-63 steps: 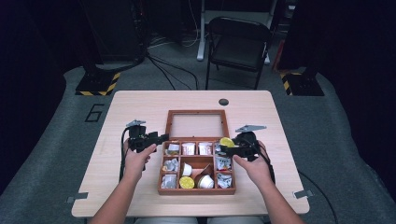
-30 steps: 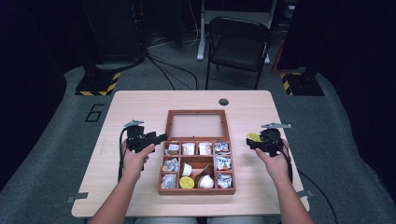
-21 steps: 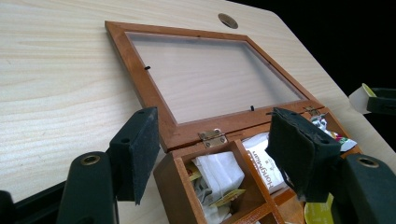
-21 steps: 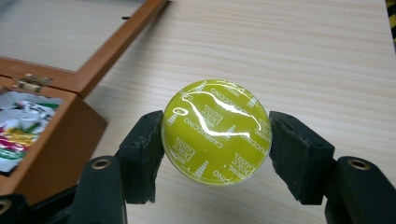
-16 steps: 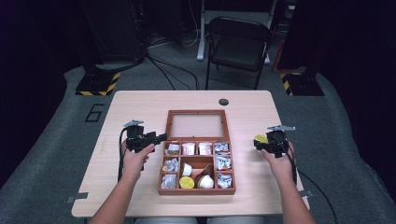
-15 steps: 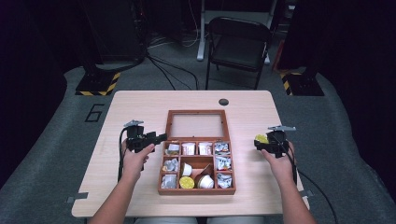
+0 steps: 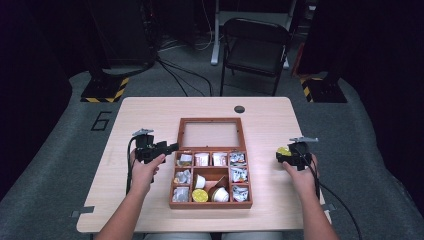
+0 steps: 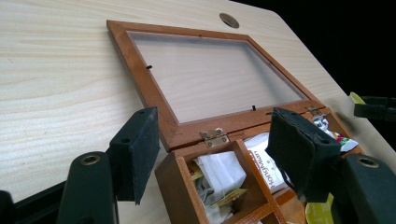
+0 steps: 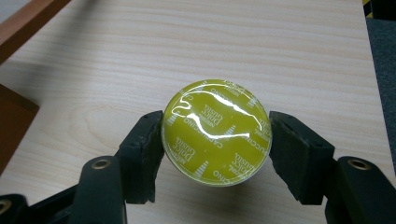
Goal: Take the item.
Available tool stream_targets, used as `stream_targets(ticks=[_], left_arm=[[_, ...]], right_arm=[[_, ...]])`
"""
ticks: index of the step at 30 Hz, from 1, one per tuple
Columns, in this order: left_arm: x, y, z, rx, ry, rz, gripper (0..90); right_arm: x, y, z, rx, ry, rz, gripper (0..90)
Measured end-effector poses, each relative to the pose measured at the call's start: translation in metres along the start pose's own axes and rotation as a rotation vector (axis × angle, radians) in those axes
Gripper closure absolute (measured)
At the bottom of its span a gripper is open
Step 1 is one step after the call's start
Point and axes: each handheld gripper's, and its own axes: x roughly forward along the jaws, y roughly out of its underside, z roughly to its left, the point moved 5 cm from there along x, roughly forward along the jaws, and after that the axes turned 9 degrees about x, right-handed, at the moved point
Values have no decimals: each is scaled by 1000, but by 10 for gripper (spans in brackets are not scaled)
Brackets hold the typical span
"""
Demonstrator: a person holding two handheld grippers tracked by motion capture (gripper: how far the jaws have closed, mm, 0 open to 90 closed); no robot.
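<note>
A: Right gripper (image 9: 215, 154) status?

B: Clamped on the yellow coffee capsule (image 9: 215, 132), pads on both sides of its rim, foil lid facing up. It's held out over bare table (image 7: 265, 120), well right of the wooden box (image 7: 210, 175).

A: Why out there?

B: My guess: capsules get pulled from the box and set down outside. 1 more yellow capsule (image 7: 199, 195) sits in the box's near row.

A: Left gripper (image 7: 167, 148)?

B: Part open, holding nothing. Its jaws straddle the box's far-left corner, not pressing. The left pad (image 8: 140, 154) is outside the wall, right pad (image 8: 299, 154) over the sachets (image 8: 219, 175). Probably there to brace the box.

A: Lid?

B: The glass lid (image 8: 205, 74) lies flat open just beyond the left jaws.
</note>
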Motion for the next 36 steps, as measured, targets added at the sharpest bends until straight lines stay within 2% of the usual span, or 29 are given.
stream_targets(ticks=[8, 15, 18, 24, 26, 29, 36], left_arm=[[0, 0, 0, -1, -1, 1, 338], [0, 0, 1, 1, -2, -3, 338], [0, 0, 1, -1, -1, -3, 338], [0, 0, 2, -1, 1, -4, 338], [0, 0, 1, -4, 4, -2, 338], [0, 0, 1, -2, 2, -6, 338], [0, 0, 2, -2, 1, -5, 338]], right_arm=[[6, 5, -4, -14, 24, 16, 372], [6, 6, -3, 6, 25, 17, 368], [7, 5, -4, -15, 23, 8, 367], [7, 6, -2, -14, 11, 17, 334], [8, 6, -2, -27, 12, 13, 328], [7, 5, -1, -21, 16, 12, 325], [2, 2, 1, -13, -5, -5, 325]])
